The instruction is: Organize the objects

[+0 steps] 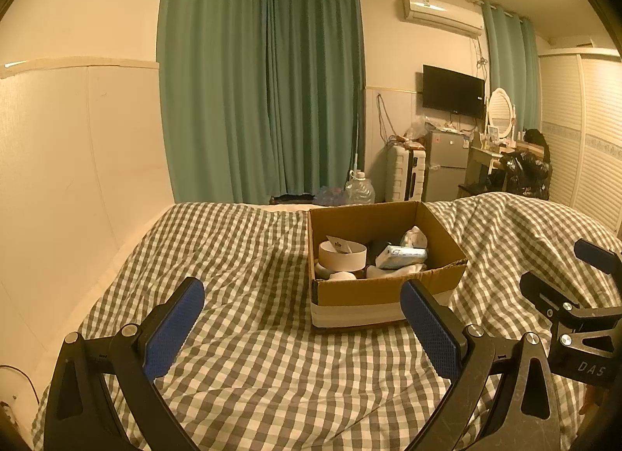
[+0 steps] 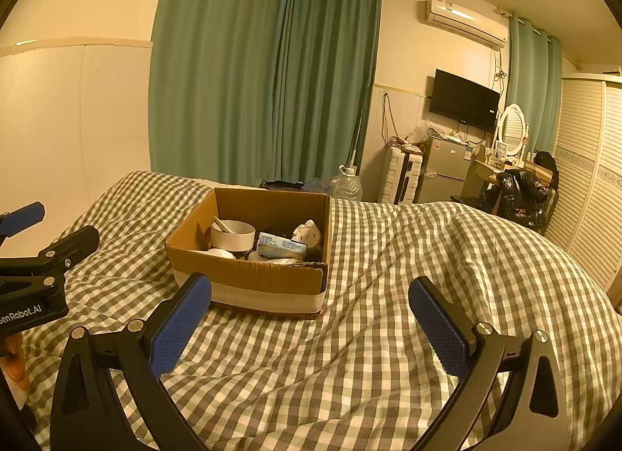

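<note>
Cardboard box [image 1: 373, 291] on bed [image 1: 248, 354]; tissue pack [image 1: 402, 256] right of bowl [image 1: 342, 256] inside.

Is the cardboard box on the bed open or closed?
Open. The cardboard box has no lid over it, and a white bowl and a blue packet show inside.

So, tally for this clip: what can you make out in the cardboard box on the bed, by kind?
White round paper tub: 1
Blue-and-white flat packet: 1
White plush toy: 1
Grey-white socks or cloth pieces: about 3, partly hidden
Dark item at the back: 1, unclear
Total: about 7 in the brown cardboard box
</note>
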Tool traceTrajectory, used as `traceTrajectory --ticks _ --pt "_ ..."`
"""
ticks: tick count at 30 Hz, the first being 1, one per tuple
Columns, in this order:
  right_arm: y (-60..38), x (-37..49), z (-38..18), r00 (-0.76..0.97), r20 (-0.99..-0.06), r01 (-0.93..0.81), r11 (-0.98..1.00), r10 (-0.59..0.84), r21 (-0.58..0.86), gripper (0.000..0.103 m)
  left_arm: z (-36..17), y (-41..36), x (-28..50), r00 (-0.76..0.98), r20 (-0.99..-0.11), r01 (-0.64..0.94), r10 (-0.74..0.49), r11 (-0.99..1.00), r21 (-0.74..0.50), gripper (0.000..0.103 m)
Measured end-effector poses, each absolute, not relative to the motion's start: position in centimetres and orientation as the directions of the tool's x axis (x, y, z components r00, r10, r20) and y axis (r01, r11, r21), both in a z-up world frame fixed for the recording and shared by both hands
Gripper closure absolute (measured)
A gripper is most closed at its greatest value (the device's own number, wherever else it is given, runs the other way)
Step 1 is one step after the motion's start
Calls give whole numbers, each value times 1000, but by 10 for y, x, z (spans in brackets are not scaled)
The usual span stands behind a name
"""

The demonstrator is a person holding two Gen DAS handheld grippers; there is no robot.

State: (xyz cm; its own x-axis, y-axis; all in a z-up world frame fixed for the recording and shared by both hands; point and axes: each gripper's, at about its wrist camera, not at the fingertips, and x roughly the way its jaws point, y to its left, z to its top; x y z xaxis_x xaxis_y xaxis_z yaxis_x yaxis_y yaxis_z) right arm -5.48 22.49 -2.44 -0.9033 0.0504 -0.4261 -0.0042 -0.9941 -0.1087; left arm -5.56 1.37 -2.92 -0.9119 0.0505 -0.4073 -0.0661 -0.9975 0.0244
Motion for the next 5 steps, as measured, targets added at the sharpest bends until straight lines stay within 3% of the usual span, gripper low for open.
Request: traceTrajectory --ticks 5 --pt "224 -55 -25 -902 -428 -3 -994 50 -110 1 -29 13 -57 -911 -410 -58 42 -998 26 0"
